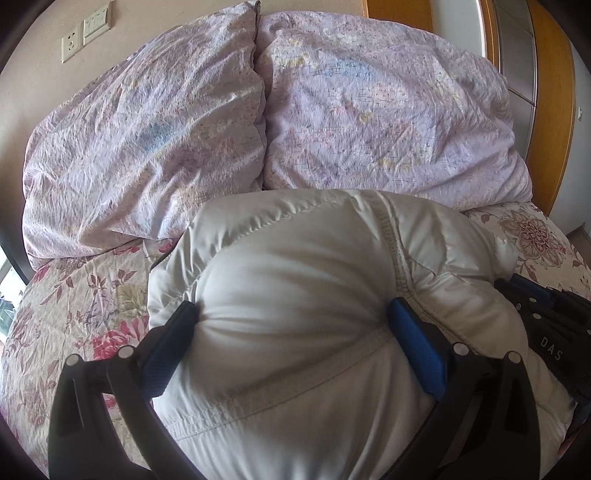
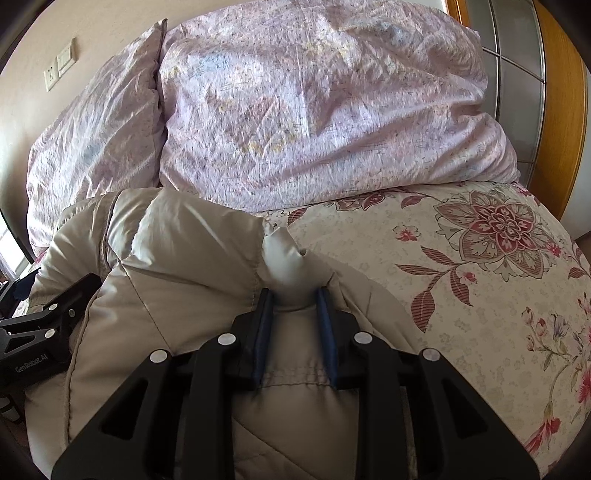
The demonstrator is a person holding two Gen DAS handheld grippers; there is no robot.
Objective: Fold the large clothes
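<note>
A puffy off-white down jacket (image 1: 295,258) lies bunched on the bed in front of the pillows. In the left wrist view my left gripper (image 1: 291,306) is shut on a thick bulge of it, and the blue pads (image 1: 417,350) dent the padding on both sides. In the right wrist view my right gripper (image 2: 293,293) is shut on a narrow fold of the jacket (image 2: 177,258) near its right edge, with a small white tuft poking out past the fingertips. Each gripper shows in the other's view: the right gripper (image 1: 554,332) at the right edge, the left gripper (image 2: 44,325) at the left edge.
Two big lilac pillows (image 1: 388,110) (image 1: 147,140) lean against the wall behind the jacket. The floral bedsheet (image 2: 461,277) lies bare to the right and at the left (image 1: 74,314). A socket and switch (image 1: 85,33) sit on the wall; wooden furniture (image 1: 550,110) stands at the right.
</note>
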